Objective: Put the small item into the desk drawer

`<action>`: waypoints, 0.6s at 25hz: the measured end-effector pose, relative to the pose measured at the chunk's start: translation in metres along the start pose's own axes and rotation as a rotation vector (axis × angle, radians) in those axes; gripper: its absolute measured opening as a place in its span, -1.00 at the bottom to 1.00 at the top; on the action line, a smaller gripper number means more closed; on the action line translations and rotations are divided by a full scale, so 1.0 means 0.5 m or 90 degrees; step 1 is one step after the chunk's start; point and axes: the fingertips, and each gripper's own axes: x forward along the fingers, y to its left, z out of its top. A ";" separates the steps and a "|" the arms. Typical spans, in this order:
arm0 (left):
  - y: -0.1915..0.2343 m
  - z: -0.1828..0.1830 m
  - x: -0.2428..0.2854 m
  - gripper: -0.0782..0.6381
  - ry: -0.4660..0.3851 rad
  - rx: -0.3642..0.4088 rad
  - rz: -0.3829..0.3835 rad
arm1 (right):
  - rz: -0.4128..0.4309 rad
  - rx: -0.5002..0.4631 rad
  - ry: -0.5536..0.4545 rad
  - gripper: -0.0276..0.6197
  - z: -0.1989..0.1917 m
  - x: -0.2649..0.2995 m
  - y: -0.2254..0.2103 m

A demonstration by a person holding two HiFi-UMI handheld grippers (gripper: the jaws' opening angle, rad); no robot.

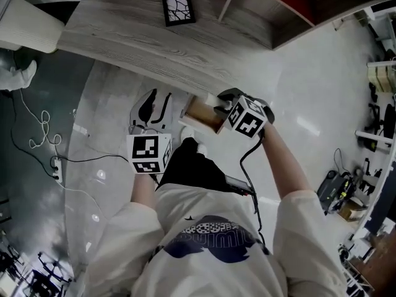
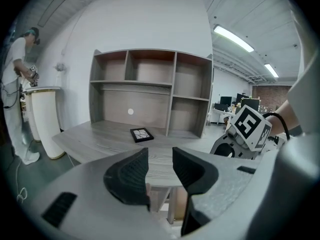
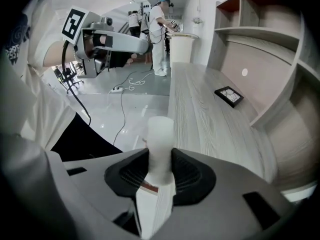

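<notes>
The small item [image 3: 161, 139] is a white tube with a label strip, and my right gripper [image 3: 160, 159] is shut on it, the tube's rounded end sticking out past the pads. In the head view the right gripper [image 1: 221, 106] sits at the open wooden drawer [image 1: 201, 112] under the front edge of the grey desk [image 1: 154, 48]. My left gripper [image 1: 153, 104] hangs left of the drawer, a little apart from it. Its jaws [image 2: 160, 166] stand open with nothing between them and point at the desk [image 2: 100, 134].
A black picture frame [image 1: 178, 9] lies on the desk top, with a shelf unit [image 2: 150, 89] behind it. Cables [image 1: 37, 135] trail over the floor at the left. Equipment [image 1: 371, 104] crowds the right side. A person in white [image 2: 15, 84] stands at a round stand.
</notes>
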 end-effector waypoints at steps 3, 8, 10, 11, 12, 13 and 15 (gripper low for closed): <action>-0.030 -0.016 -0.020 -0.40 0.005 0.001 0.007 | 0.003 -0.005 -0.005 -0.51 -0.017 0.004 0.028; -0.067 -0.052 -0.065 -0.40 0.017 0.007 0.017 | -0.008 -0.015 -0.013 -0.51 -0.036 0.028 0.077; -0.071 -0.068 -0.079 -0.40 0.021 0.015 0.021 | -0.020 -0.016 -0.015 -0.51 -0.042 0.047 0.093; -0.072 -0.076 -0.084 -0.40 0.023 0.021 0.023 | -0.022 -0.013 -0.013 -0.51 -0.047 0.059 0.101; -0.072 -0.086 -0.088 -0.40 0.028 0.030 0.025 | -0.021 -0.010 -0.010 -0.51 -0.053 0.072 0.110; -0.073 -0.095 -0.091 -0.40 0.034 0.042 0.026 | -0.018 -0.006 -0.006 -0.51 -0.059 0.084 0.120; -0.074 -0.113 -0.093 -0.40 0.046 0.058 0.024 | -0.011 -0.001 0.005 -0.51 -0.069 0.106 0.136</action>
